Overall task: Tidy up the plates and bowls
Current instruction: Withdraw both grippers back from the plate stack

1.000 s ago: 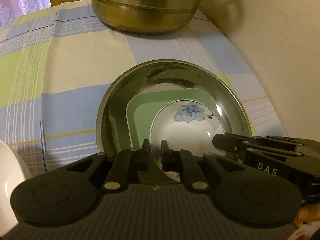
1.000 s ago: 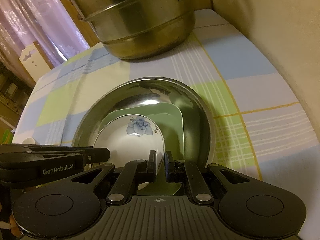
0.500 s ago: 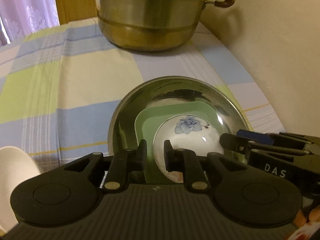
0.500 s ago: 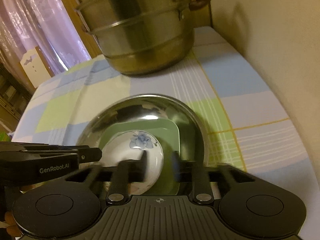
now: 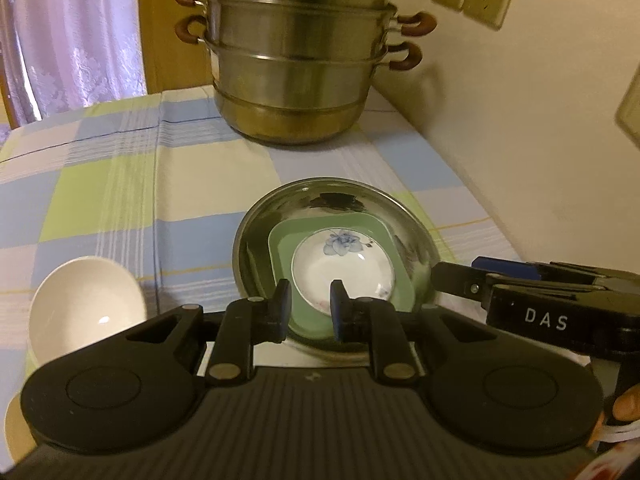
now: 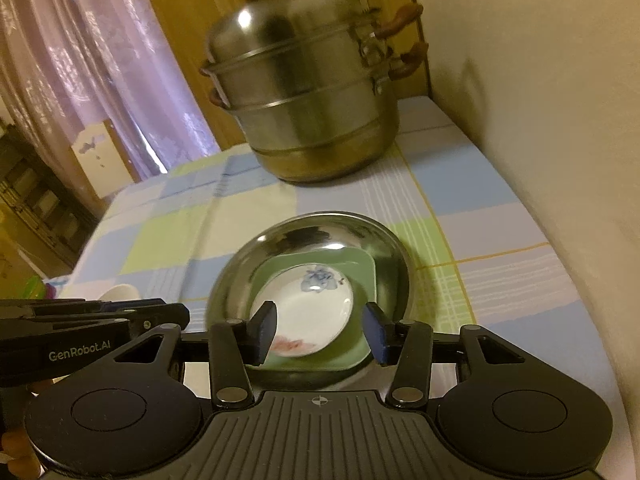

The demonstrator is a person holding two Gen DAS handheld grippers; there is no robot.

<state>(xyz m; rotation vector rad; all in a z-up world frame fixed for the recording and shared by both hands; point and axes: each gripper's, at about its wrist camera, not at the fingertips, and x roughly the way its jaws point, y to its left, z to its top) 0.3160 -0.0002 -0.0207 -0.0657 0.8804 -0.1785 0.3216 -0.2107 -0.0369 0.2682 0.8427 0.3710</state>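
Stacking looks done for this set: flowered white bowl [image 5: 343, 266] is nested in the green square plate [image 5: 288, 240], inside the steel basin [image 6: 384, 240] on the worktop [image 5: 120, 184]. Left hand-held gripper [image 5: 307, 306] has just been opened slightly, right hand-held gripper [image 6: 318, 330] wider; nothing is held. Plain white bowl [image 5: 86, 304] likely gets picked next. Near basin rim is hidden.

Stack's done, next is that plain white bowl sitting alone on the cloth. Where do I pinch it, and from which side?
Take the white bowl by its rim, one finger inside and one outside. It sits upright and empty, mouth up, with smooth rounded walls that offer no other purchase. It lies on the left, apart from the steel basin, so the left hand-held gripper probably suits, coming down from above onto the near rim.
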